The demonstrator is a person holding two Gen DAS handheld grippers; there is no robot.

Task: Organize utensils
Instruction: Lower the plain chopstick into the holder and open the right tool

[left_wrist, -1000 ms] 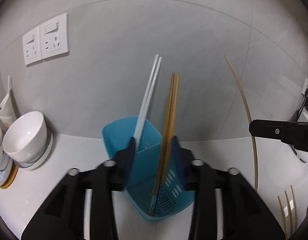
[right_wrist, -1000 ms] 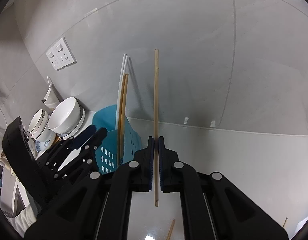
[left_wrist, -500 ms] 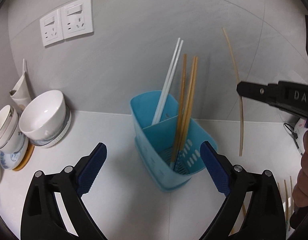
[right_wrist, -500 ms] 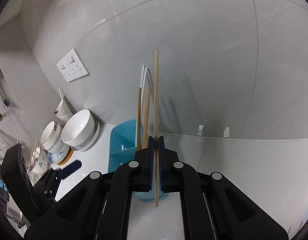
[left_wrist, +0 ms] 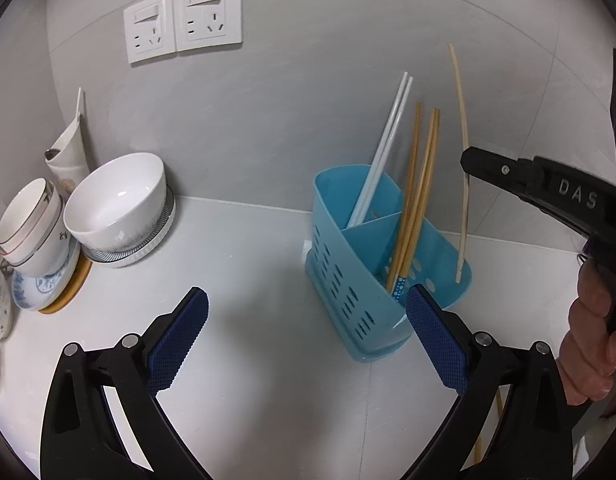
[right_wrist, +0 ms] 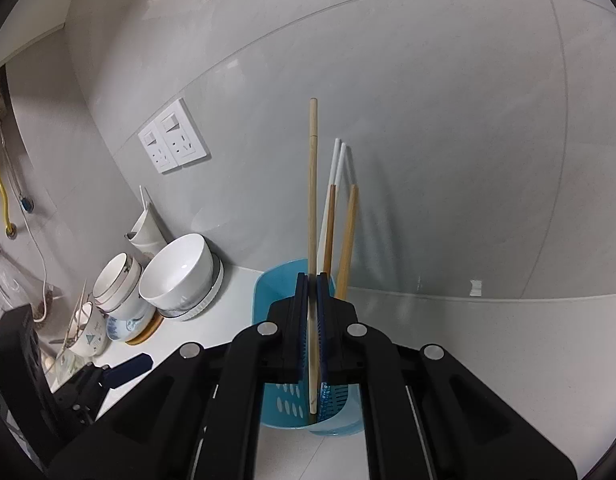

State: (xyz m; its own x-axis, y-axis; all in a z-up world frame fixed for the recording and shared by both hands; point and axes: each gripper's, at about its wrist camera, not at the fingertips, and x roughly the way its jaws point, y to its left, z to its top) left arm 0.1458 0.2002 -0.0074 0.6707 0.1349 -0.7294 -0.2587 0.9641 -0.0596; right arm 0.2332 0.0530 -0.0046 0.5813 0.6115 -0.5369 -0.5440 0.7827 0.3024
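A blue perforated utensil holder point(left_wrist: 356, 280) stands on the white counter by the wall; it also shows in the right wrist view point(right_wrist: 275, 292). It holds two white chopsticks point(left_wrist: 384, 148) in the back compartment and brown wooden chopsticks point(left_wrist: 416, 188) in the front one. My right gripper point(right_wrist: 312, 292) is shut on a pale wooden chopstick point(right_wrist: 312, 200), held upright with its lower tip just above the holder's front rim point(left_wrist: 462, 200). My left gripper point(left_wrist: 308, 316) is open and empty, low over the counter to the left of the holder.
A white bowl point(left_wrist: 115, 196) on a plate and stacked cups and dishes point(left_wrist: 31, 232) stand at the left by the wall. Two wall sockets point(left_wrist: 183, 24) are above them. More chopsticks point(left_wrist: 496, 420) lie on the counter at the lower right.
My left gripper has opened, let go of the brown chopsticks in the holder and drawn back to the left. My right gripper has carried the pale chopstick leftward over the holder.
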